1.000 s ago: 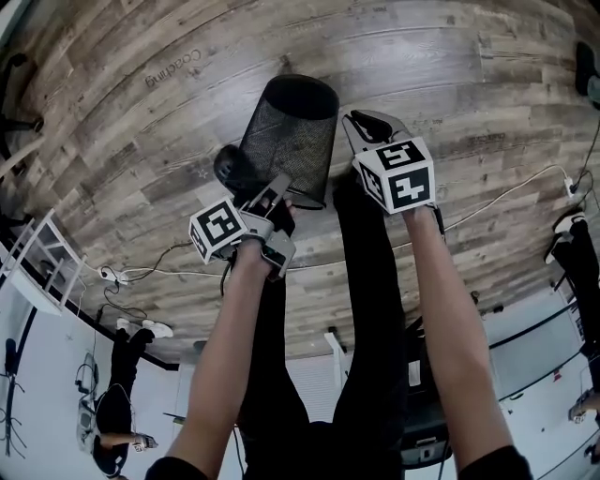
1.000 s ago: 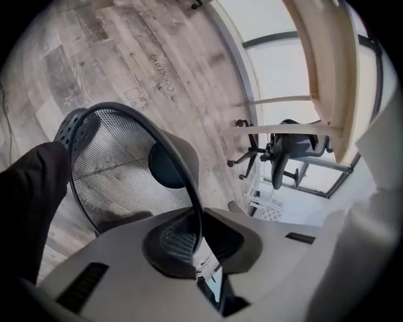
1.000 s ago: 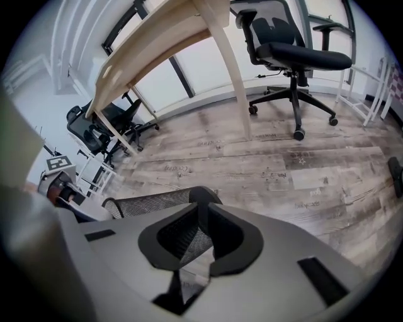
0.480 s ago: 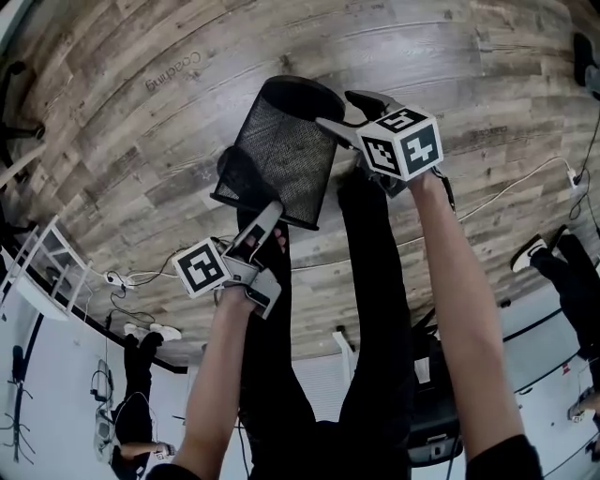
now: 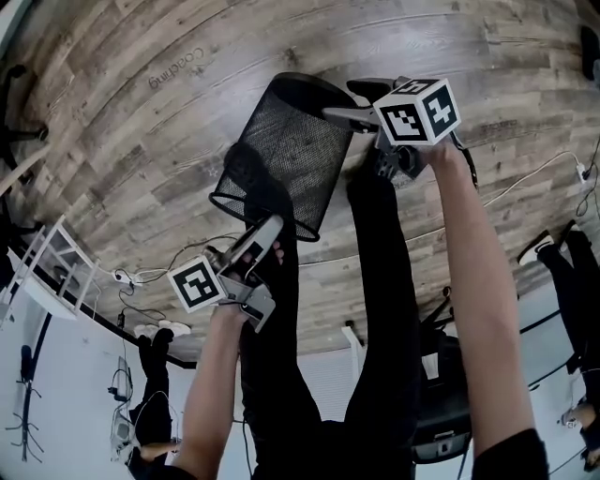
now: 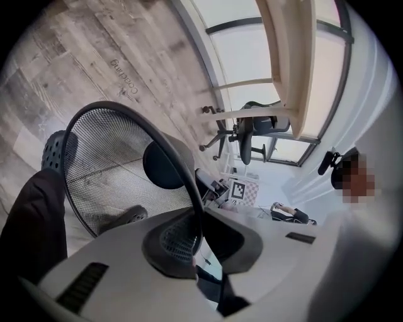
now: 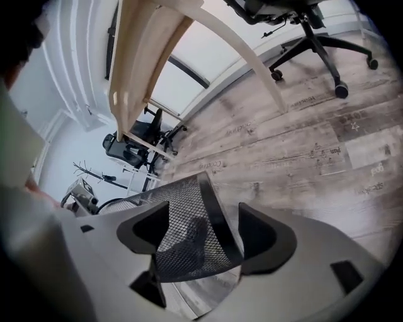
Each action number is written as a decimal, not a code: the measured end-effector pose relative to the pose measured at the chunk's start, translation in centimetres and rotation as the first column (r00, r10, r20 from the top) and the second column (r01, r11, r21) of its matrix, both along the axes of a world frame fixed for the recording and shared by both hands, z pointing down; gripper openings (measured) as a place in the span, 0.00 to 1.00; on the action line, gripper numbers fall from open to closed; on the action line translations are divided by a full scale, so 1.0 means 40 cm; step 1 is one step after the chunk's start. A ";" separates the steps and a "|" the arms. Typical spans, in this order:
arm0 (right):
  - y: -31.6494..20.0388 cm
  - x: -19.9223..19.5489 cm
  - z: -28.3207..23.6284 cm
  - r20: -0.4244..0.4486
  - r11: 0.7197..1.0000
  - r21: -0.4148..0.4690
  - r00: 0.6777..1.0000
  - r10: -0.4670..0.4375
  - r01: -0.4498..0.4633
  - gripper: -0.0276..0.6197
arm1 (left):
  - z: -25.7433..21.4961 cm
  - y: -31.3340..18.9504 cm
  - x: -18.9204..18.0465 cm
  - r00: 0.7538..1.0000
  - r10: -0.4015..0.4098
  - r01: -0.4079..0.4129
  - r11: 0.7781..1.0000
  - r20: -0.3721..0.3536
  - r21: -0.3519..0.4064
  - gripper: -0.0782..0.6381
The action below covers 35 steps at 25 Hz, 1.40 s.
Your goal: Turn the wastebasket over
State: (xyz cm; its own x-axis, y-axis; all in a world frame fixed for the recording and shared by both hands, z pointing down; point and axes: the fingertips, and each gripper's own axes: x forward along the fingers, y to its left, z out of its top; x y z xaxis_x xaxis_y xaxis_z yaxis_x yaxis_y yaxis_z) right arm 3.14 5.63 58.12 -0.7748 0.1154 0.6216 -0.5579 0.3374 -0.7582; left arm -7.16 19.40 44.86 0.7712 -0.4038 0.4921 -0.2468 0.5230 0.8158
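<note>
The black mesh wastebasket (image 5: 281,150) hangs tilted above the wood floor, its closed base away from me. My left gripper (image 5: 272,225) is shut on the open rim (image 6: 129,122), which runs between its pads; this gripper (image 6: 196,242) looks into the basket toward the dark base disc (image 6: 162,165). My right gripper (image 5: 349,101) is at the base end, and its jaws are opening. The base band (image 7: 214,214) lies between the right gripper's (image 7: 204,236) pads, and I see no pad pressing on it.
The person's black trouser legs (image 5: 375,281) and dark shoes (image 5: 246,164) stand just behind the basket. Cables (image 5: 141,274) trail on the floor by a white rack (image 5: 52,267). Office chairs (image 7: 308,19) and a pale wooden table leg (image 7: 145,50) stand further off.
The left gripper has raised the rim, so the basket has gone from standing to tilted. The right gripper's jaws went from shut beside the basket to wide around its base.
</note>
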 end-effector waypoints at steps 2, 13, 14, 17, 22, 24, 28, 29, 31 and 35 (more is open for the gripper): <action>0.002 0.002 -0.003 0.027 0.999 -0.036 1.000 -0.004 0.005 0.55 | -0.004 0.003 0.003 1.000 0.018 -0.018 1.000 -0.004 0.009 0.16; 0.036 0.014 -0.024 0.069 0.998 -0.046 0.997 -0.041 0.044 0.55 | 0.009 0.021 -0.007 0.995 0.096 -0.096 0.995 0.035 0.020 0.16; 0.036 0.018 -0.025 0.064 0.998 -0.039 0.997 -0.038 0.040 0.55 | 0.007 0.018 0.000 0.996 0.080 -0.080 0.997 0.025 0.014 0.16; 0.026 0.031 -0.026 0.039 1.000 -0.026 0.999 -0.012 0.013 0.55 | 0.006 0.008 0.014 0.999 0.038 -0.038 0.999 0.000 0.002 0.16; -0.009 0.067 -0.031 0.014 0.997 0.005 0.997 0.076 -0.076 0.55 | 0.037 -0.003 0.028 0.999 0.048 -0.049 0.999 0.018 0.024 0.16; -0.022 0.084 -0.033 -0.006 0.996 0.033 0.996 0.085 -0.085 0.55 | 0.054 -0.010 0.035 0.997 0.066 -0.068 0.997 0.035 0.045 0.16; -0.045 0.122 -0.033 -0.061 0.993 0.110 0.996 0.059 -0.052 0.55 | 0.080 -0.028 0.064 0.996 0.083 -0.086 0.994 0.044 0.063 0.16; -0.051 0.132 -0.034 -0.068 0.991 0.123 0.996 0.056 -0.048 0.54 | 0.084 -0.031 0.072 0.996 0.083 -0.085 0.994 0.043 0.063 0.16; -0.061 0.148 -0.038 -0.081 0.989 0.145 0.995 0.051 -0.039 0.53 | 0.098 -0.039 0.079 0.993 0.098 -0.103 0.992 0.064 0.072 0.16; -0.077 0.168 -0.049 -0.122 0.979 0.205 0.992 0.042 -0.016 0.51 | 0.131 -0.062 0.070 0.987 0.123 -0.133 0.986 0.108 0.096 0.16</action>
State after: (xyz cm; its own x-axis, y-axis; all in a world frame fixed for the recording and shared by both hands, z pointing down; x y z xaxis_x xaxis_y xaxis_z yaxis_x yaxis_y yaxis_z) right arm 9.86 2.54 56.15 -0.6904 -0.0445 0.7220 -0.6560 0.4594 -0.5989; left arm -4.37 16.92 50.09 0.7679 -0.3574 0.5316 -0.3904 0.3969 0.8307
